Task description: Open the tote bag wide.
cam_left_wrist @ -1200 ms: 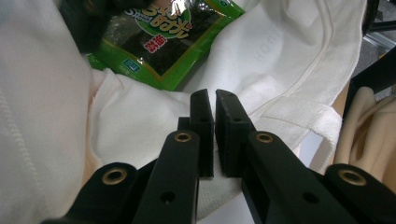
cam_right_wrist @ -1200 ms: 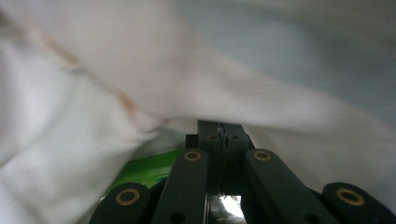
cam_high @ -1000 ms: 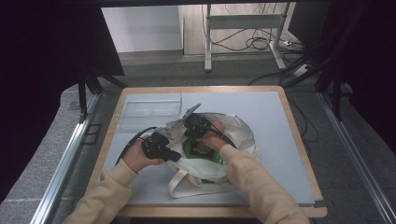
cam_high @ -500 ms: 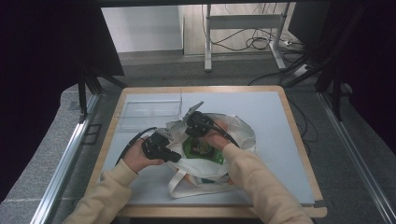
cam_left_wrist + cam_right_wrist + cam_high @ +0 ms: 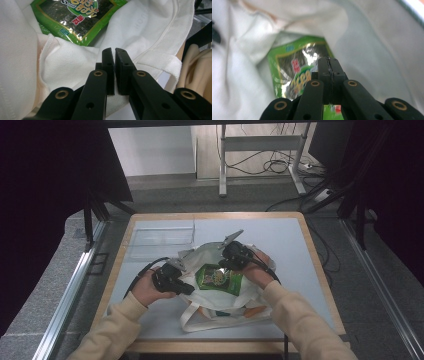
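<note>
Snack packet: we've got a green seaweed packet [image 5: 218, 279] lying inside the open white tote bag [image 5: 227, 307], roughly mid-worktop, nearer the person's edge. In the left gripper view [image 5: 80, 20] it's a glossy foil-ish pouch, bright green border, dark panel like printed seaweed sheets, white and yellow lettering, a small red patch. Flat, rectangular, crinkly shine all over it. In the right gripper view [image 5: 297, 72] it's blurred but the same green and the same glare.

Bag: soft white cloth [image 5: 57, 67], a woven canvas kind of texture, stitched hems, floppy folds, and a strap loop [image 5: 200, 325] hanging toward the near edge. Its mouth is pulled open around the packet.

Left claw [image 5: 192, 291]: pressed nearly together on the bag's near-left rim; in its own view [image 5: 114, 60] we see just a thin slit between the black jaws, with cloth bunched right at them, so it looks like it's pinching the fabric.

Right claw [image 5: 223, 266]: jaws pressed together [image 5: 328, 65], nothing visible between them, hovering above the packet at the bag's far side.

Worktop [image 5: 300, 250]: pale, smooth, matte sheet with a wooden rim.

Tray: clear plastic tray [image 5: 162, 237] at the far left, well apart from the bag.

Sleeves: cream knit [image 5: 295, 320], soft looking.
</note>
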Demonstrator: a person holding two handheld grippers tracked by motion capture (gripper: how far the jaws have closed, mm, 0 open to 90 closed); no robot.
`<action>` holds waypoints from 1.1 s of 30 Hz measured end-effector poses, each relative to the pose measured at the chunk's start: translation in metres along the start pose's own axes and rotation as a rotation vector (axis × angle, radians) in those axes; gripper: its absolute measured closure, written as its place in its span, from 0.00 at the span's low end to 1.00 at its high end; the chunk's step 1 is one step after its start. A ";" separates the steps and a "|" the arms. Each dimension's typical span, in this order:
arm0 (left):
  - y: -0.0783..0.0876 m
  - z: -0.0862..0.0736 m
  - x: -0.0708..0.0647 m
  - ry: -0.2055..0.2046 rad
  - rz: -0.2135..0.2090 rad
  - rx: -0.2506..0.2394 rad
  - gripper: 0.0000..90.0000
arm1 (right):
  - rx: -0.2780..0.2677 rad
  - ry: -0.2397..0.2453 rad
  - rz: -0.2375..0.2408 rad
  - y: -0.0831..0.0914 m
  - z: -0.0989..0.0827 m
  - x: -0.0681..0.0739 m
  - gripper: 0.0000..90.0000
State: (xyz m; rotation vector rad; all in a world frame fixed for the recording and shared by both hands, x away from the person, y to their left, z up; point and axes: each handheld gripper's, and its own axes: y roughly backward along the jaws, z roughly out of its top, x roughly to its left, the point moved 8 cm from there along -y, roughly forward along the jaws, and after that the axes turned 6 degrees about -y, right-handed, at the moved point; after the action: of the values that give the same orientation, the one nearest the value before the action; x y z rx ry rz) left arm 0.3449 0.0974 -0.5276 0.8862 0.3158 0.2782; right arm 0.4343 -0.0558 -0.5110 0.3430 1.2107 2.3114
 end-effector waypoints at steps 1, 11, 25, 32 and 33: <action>-0.001 0.000 -0.001 0.004 -0.005 0.001 0.96 | 0.020 0.009 -0.006 0.001 -0.004 0.000 0.99; -0.005 -0.003 -0.001 0.003 -0.015 0.017 0.97 | 0.205 -0.054 -0.134 -0.006 -0.043 -0.033 0.99; -0.006 -0.003 -0.002 0.010 -0.030 0.020 0.97 | 0.250 -0.049 -0.197 -0.014 -0.057 -0.054 0.99; -0.008 -0.003 -0.004 0.010 -0.042 0.031 0.97 | 0.254 -0.071 -0.199 -0.014 -0.057 -0.064 0.99; -0.008 -0.003 -0.004 0.010 -0.042 0.031 0.97 | 0.252 -0.069 -0.197 -0.015 -0.057 -0.065 0.99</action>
State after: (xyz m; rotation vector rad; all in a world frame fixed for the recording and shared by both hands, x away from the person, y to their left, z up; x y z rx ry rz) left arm 0.3410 0.0934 -0.5356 0.9077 0.3490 0.2394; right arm 0.4683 -0.1235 -0.5552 0.3705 1.4364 1.9691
